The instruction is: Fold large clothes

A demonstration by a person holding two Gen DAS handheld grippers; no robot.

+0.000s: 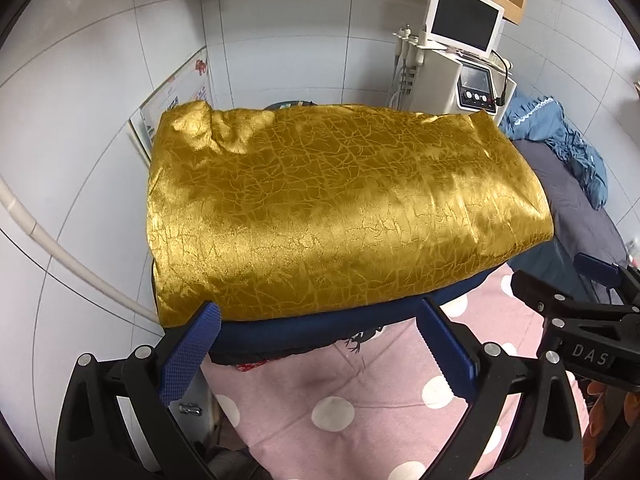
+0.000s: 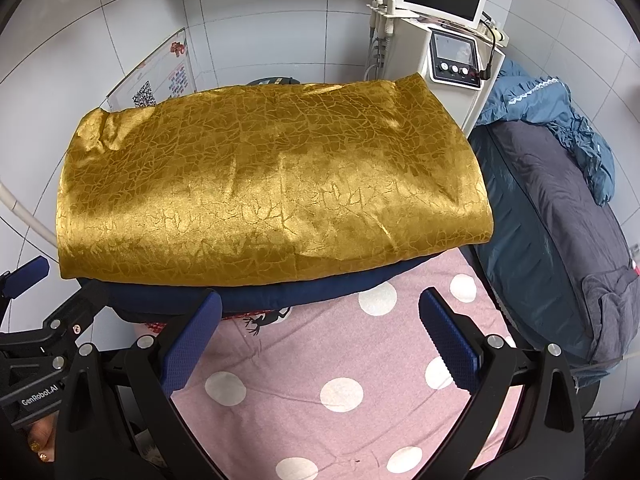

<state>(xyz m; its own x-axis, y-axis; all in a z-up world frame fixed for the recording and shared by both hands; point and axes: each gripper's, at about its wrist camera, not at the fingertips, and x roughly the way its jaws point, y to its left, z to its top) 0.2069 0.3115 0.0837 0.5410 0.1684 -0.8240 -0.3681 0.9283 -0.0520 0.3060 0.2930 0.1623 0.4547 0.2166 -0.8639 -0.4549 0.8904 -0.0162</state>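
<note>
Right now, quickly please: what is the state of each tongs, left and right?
Left tongs: open, holding nothing, just before the gold cloth.
Right tongs: open, holding nothing, over the pink dotted sheet.

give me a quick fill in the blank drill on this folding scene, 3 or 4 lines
1. The folded gold cloth lies on top of a dark ____ garment.
2. The sheet under the stack is pink with white ____.
3. The jaws of the left gripper and right gripper both stand ____, holding nothing.
4. The white machine behind the stack carries a ____ on top.

Missing words: blue; dots; open; screen
</note>
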